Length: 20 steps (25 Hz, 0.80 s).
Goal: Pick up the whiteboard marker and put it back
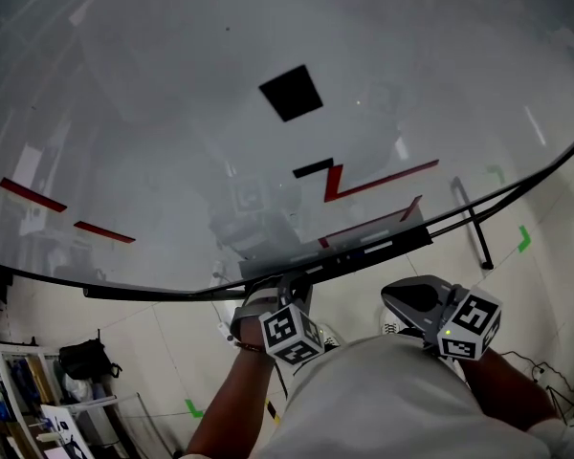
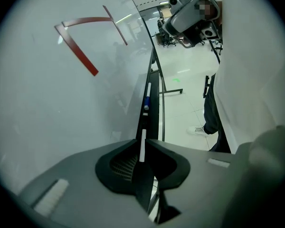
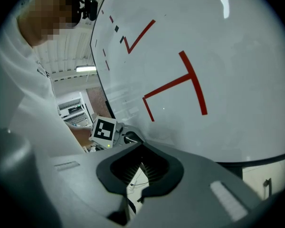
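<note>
- The whiteboard marker (image 2: 142,146) shows as a thin white stick standing on end between the jaws of the left gripper (image 2: 143,142), which are pressed onto it from both sides
- In the left gripper view the marker lines up with the dark tray (image 2: 155,103) that runs along the bottom edge of the whiteboard (image 2: 61,103); I cannot tell whether it touches the tray
- Farther along that tray lies a second marker (image 2: 146,98), white with a blue band, well apart from the held one
- In the head view the left gripper (image 1: 285,299) sits right at the tray (image 1: 364,247), with its marker cube (image 1: 292,334) just below it, nearer the person
- The right gripper (image 1: 404,300) hangs to the right, below the tray and apart from it, off the board; its own view shows the jaws (image 3: 141,167) pressed together with nothing between them
- The right gripper view also catches the left gripper's cube (image 3: 104,130) beside the board
- The board carries red lines (image 1: 373,182) and a black square (image 1: 291,92)
- Under the board, the pale floor (image 1: 172,352) has green tape marks (image 1: 524,239)
</note>
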Available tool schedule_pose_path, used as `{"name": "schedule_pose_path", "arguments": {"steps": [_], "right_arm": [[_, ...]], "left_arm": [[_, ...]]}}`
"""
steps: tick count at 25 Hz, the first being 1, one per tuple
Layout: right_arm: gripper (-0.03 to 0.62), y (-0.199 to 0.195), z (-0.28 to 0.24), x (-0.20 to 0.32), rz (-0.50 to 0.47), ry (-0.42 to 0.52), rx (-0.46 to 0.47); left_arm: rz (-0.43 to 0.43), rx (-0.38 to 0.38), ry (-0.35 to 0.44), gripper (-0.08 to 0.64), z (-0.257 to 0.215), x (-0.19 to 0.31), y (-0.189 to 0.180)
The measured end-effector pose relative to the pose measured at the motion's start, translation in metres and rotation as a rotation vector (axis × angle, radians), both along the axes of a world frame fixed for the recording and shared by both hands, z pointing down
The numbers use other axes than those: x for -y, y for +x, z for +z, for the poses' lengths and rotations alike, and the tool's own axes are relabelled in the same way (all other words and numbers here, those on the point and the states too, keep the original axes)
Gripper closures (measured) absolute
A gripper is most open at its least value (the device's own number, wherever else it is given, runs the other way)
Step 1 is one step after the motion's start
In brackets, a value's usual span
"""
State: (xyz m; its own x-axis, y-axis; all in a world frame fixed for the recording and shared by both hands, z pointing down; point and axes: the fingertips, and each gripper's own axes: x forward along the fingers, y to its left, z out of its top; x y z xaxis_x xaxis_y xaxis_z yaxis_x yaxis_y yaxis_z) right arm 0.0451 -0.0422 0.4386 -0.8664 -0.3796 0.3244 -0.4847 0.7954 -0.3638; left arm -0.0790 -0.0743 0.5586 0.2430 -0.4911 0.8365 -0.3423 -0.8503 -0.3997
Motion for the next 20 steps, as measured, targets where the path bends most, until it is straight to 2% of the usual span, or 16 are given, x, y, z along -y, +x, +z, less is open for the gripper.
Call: {"name": "schedule_pose_path", "arguments": {"steps": [20], "right_arm": [[0.591,0.015,0.001,0.002,0.045,0.002,0.003]], "left_arm": [[0.033,0.068,-0.014,0.499,0.027,0.012,0.009]]}}
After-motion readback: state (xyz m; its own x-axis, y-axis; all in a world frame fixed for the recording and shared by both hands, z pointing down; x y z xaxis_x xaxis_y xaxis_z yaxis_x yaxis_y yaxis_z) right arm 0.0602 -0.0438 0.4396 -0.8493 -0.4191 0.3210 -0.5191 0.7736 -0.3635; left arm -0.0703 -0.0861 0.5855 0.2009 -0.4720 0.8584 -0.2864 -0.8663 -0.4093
